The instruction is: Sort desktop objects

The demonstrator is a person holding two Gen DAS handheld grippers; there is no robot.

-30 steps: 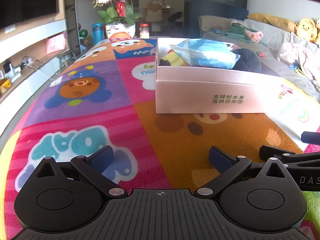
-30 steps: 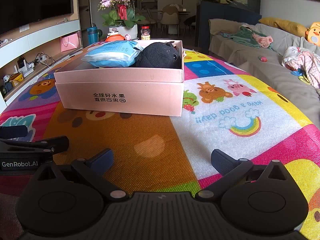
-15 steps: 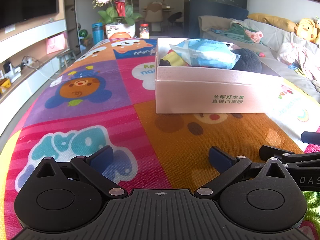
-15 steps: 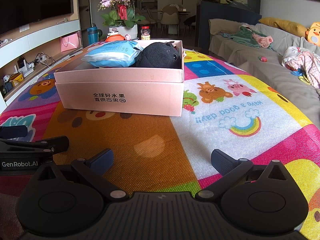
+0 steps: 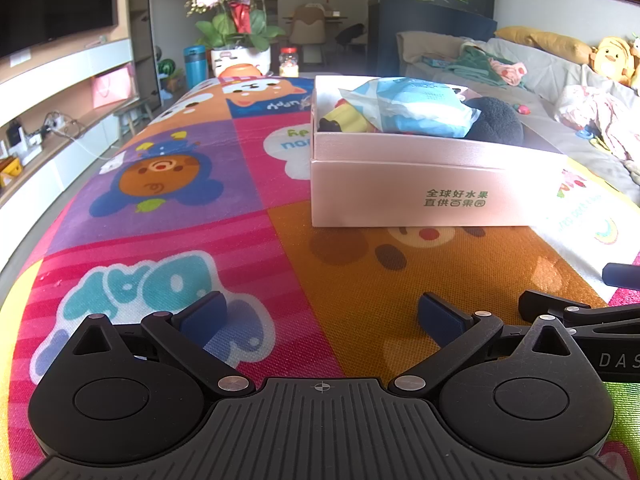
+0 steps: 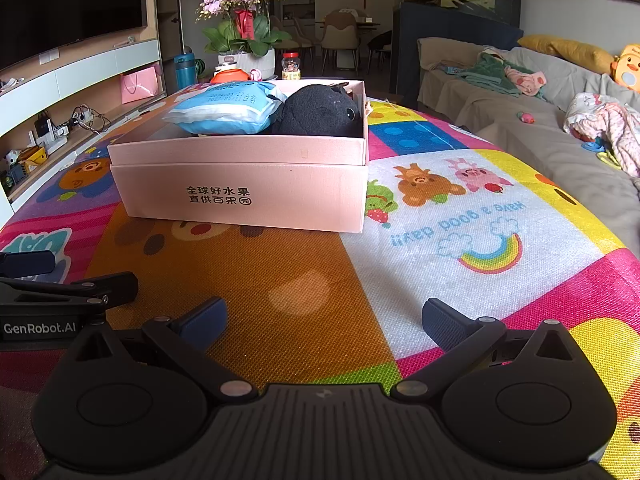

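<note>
the pale pink rectangular cardboard box (image 6: 244,184), already filled, lies dead ahead of both wide, empty jaws, long side across, slightly nearer the right gripper (image 6: 322,320) than the left gripper (image 5: 322,316).

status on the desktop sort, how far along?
Looks done: blue packet, black plush and a yellow item sit in the pink box. In hand: nothing; left gripper and right gripper both open. Left: no loose items visible on the mat.
</note>
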